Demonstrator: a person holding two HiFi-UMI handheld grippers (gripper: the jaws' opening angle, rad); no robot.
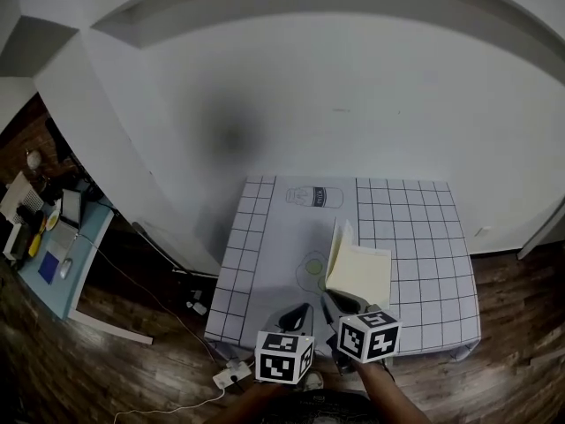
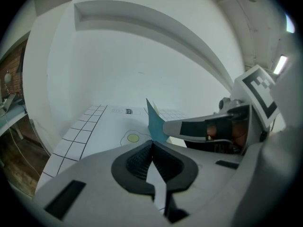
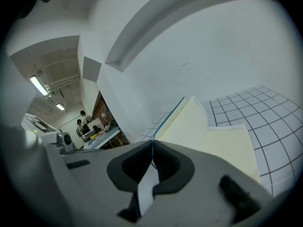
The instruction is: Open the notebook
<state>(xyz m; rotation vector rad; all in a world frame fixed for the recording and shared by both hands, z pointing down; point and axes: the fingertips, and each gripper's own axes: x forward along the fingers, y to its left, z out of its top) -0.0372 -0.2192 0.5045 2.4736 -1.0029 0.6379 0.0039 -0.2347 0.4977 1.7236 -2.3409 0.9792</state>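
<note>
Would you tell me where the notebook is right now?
In the head view the notebook lies near the table's front edge, right of the fried-egg drawing, its cover raised and pinched by the right gripper.

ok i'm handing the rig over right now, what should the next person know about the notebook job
Right gripper: shut on the edge of the blue cover, which is lifted about upright.
Left gripper: shut, empty, beside the right one.
Notebook: on the gridded mat, cream pages showing.
Done: cover raised.
Left: probably swing the cover over to the left, lay it flat, release.
</note>
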